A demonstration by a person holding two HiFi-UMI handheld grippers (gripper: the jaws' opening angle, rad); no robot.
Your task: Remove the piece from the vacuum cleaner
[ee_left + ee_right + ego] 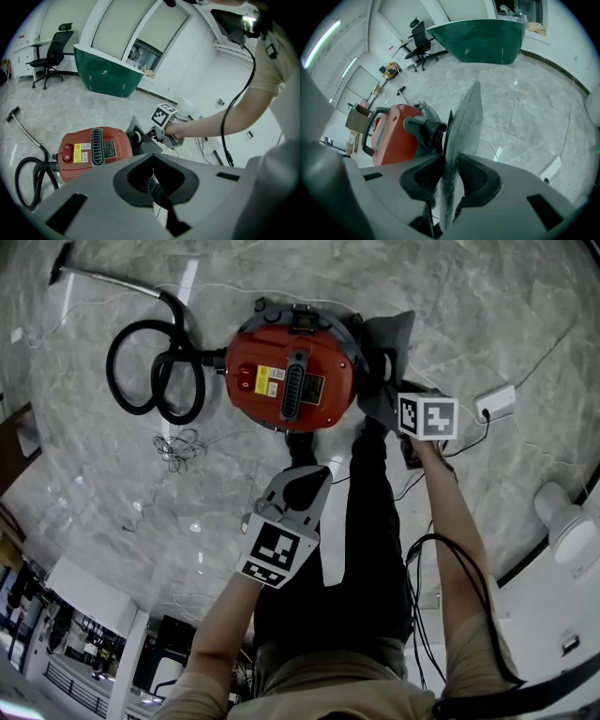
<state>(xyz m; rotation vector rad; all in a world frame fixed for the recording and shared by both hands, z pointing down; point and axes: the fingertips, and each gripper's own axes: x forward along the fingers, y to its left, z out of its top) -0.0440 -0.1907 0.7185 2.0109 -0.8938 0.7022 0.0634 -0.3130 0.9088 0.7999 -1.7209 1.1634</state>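
Right gripper view: grey piece pinched at the vacuum's side

Right gripper [451,177] has its jaws clamped on the thin grey piece [464,117], seen edge-on. The piece sits against the black port on the side of the red vacuum cleaner [393,136]. Left gripper [152,183] hangs over the person's legs, jaws together with nothing between them, apart from the vacuum. Black hose [155,371] lies coiled on the marble floor [450,324] beside the vacuum. Green counter [487,37] and office chair [51,51] stand far back.
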